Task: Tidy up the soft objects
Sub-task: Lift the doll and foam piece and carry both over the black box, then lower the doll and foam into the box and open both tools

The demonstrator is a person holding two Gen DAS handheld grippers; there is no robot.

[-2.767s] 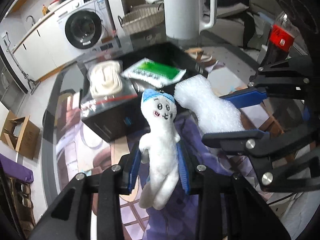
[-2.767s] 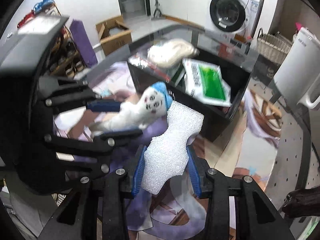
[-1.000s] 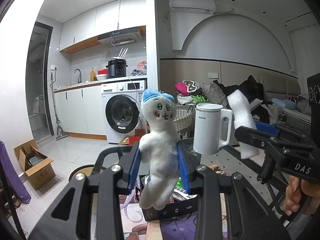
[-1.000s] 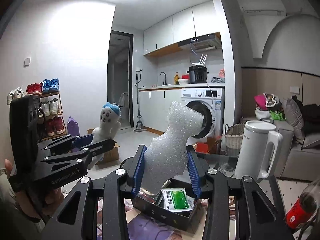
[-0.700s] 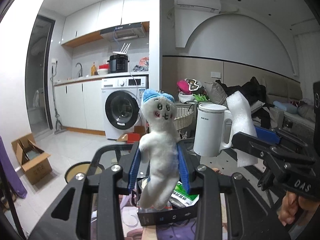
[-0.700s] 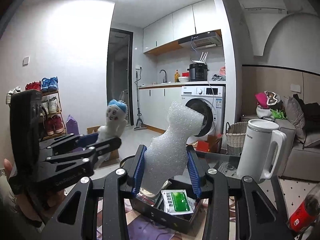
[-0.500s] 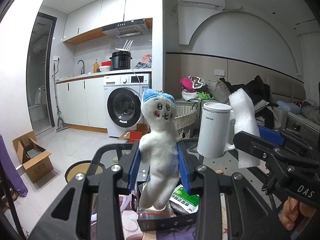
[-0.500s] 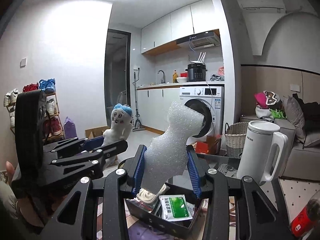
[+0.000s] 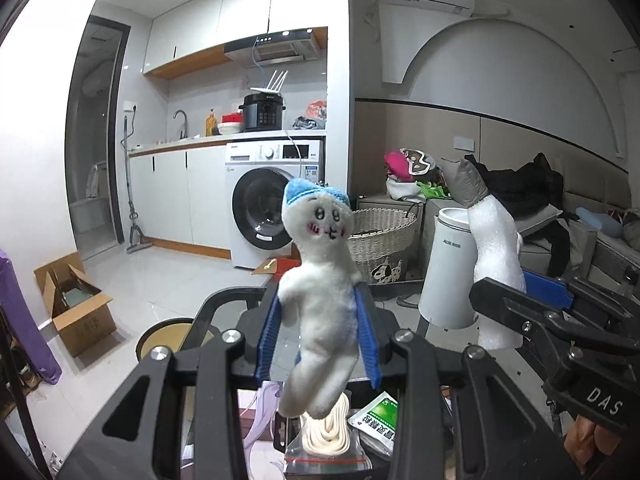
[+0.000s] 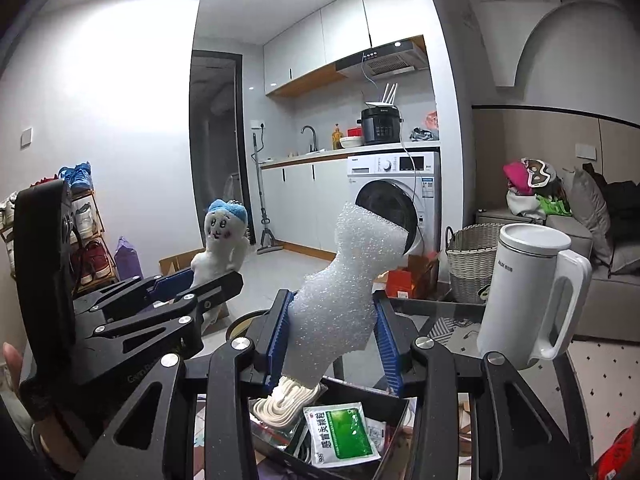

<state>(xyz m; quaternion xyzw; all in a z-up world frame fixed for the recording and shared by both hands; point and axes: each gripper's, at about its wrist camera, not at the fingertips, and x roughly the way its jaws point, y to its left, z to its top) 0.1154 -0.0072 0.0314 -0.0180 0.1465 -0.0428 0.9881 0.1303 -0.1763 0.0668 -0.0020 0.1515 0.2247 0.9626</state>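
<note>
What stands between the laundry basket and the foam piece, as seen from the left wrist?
The white kettle stands between the basket and the foam in the left wrist view.

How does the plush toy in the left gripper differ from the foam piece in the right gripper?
The plush toy has a drawn face and blue cap; the foam piece is plain white and bubbly. The toy is fuzzy and limbed, the foam a curved slab. Both are soft, white and held upright, the toy in the left gripper, the foam in the right gripper.
</note>
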